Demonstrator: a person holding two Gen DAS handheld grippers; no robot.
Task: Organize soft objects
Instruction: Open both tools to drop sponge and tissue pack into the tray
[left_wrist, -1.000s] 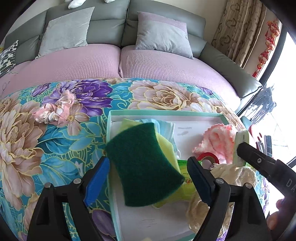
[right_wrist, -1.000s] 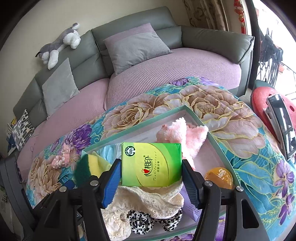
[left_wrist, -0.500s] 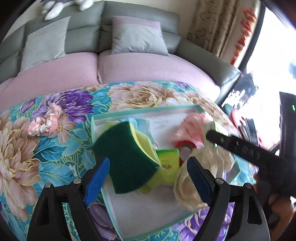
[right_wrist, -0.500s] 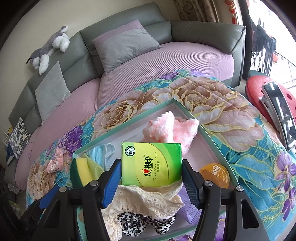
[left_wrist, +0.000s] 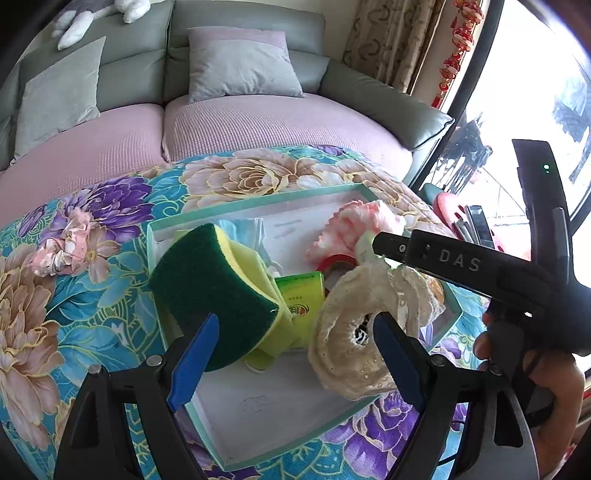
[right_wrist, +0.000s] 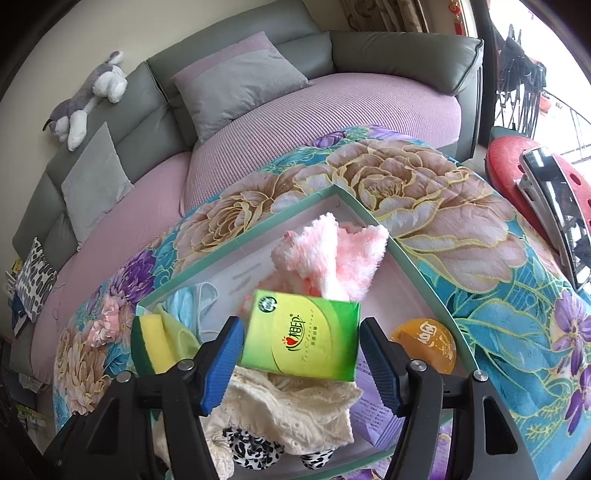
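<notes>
A shallow teal-rimmed white tray (left_wrist: 255, 413) (right_wrist: 406, 258) lies on a floral cloth. In it are a green-and-yellow sponge (left_wrist: 214, 291) (right_wrist: 151, 343), a pale blue cloth (left_wrist: 243, 229), a pink fluffy cloth (left_wrist: 354, 229) (right_wrist: 332, 254), a cream lace cloth (left_wrist: 354, 325) (right_wrist: 291, 406) and a green tissue pack (left_wrist: 301, 291) (right_wrist: 303, 336). My left gripper (left_wrist: 291, 354) is open above the tray's near part, the sponge by its left finger. My right gripper (right_wrist: 301, 363) is open; the tilted tissue pack sits between its fingers with gaps on both sides. The right gripper's body (left_wrist: 480, 266) reaches in from the right.
An orange round item (right_wrist: 424, 343), a purple leaflet (right_wrist: 376, 402) and leopard-print pieces (right_wrist: 251, 450) also lie in the tray. A grey sofa with cushions (left_wrist: 240, 62) and a plush toy (right_wrist: 88, 96) stands behind. A red stool with a device (right_wrist: 546, 192) is at the right.
The right gripper's fingers opened and the tissue pack tilted loose between them. The left gripper drew back and turned right; the sponge stays in the tray's left part.
</notes>
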